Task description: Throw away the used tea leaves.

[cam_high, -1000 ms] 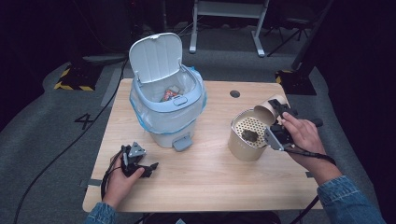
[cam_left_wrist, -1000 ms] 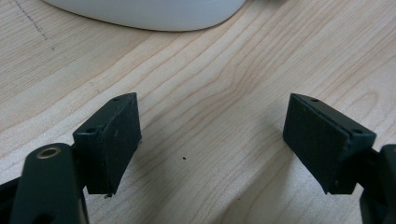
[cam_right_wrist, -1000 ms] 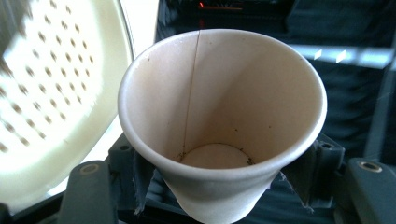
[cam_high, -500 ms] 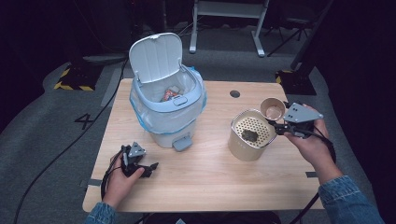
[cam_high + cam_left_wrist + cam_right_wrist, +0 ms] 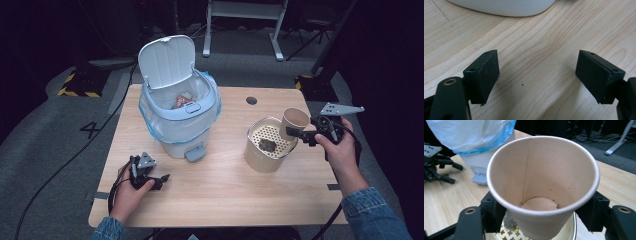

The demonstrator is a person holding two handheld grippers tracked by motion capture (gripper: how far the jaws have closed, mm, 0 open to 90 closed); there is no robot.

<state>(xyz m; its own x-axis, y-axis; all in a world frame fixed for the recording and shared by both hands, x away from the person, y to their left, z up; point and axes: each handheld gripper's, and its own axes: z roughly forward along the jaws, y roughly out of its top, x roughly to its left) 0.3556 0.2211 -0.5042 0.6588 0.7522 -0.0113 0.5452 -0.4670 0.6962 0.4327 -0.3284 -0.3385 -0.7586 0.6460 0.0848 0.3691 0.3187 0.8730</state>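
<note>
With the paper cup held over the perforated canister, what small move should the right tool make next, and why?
Probably carry the paper cup left toward the open bin. The right tool grips the cup, which looks empty inside, above the canister where a dark lump lies on the perforated insert. The bin's lid stands up and it already holds rubbish. The left tool rests open on the table.

I see open wood along the near edge of the table (image 5: 220, 200), wide enough to pass a hand between my two grippers. The bin (image 5: 177, 125) with its raised lid (image 5: 166, 61) blocks the far left part. The strainer pot (image 5: 267, 145) stands near the right edge, the paper cup (image 5: 294, 122) over its rim. The far right corner lies free.
</note>
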